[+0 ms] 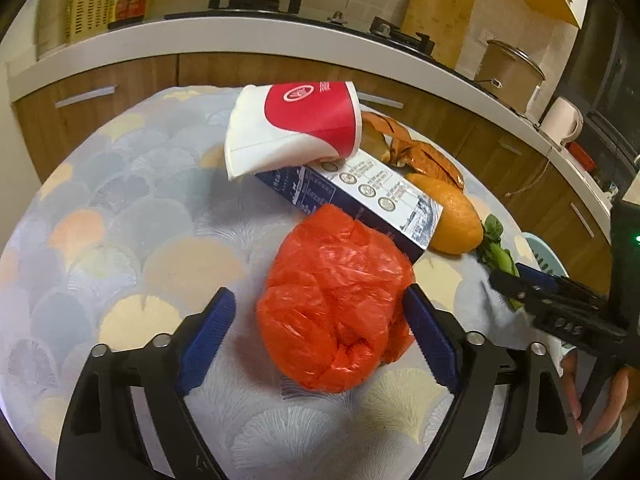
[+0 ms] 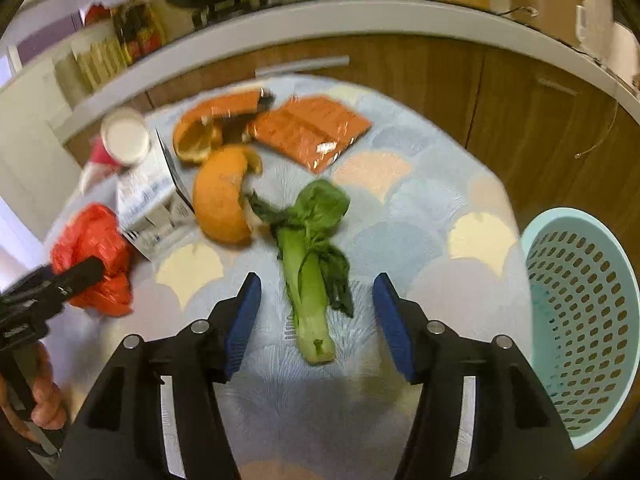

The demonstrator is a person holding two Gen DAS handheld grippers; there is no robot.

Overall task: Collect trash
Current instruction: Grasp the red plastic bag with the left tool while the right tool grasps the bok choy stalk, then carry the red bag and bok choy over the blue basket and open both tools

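Observation:
A crumpled red plastic bag [image 1: 336, 304] lies on the patterned tablecloth [image 1: 120, 220] between the fingers of my open left gripper [image 1: 320, 300]; its right pad [image 1: 430, 336] touches the bag. Behind it lie a blue-white carton [image 1: 360, 196], a red-white paper cup [image 1: 296, 124] on its side and orange peel [image 1: 452, 212]. My open right gripper [image 2: 316, 292] straddles a green bok choy stalk [image 2: 310, 264] without touching it. Orange peel [image 2: 224, 196], an orange wrapper [image 2: 312, 130], the carton [image 2: 148, 204] and the red bag [image 2: 94, 256] show in the right wrist view.
A light teal perforated basket [image 2: 584, 320] stands off the table's right edge. Wooden cabinets [image 2: 520, 120] and a white counter [image 1: 240, 36] with a stove, a wok and a pot run behind the table. The other gripper shows at each view's edge.

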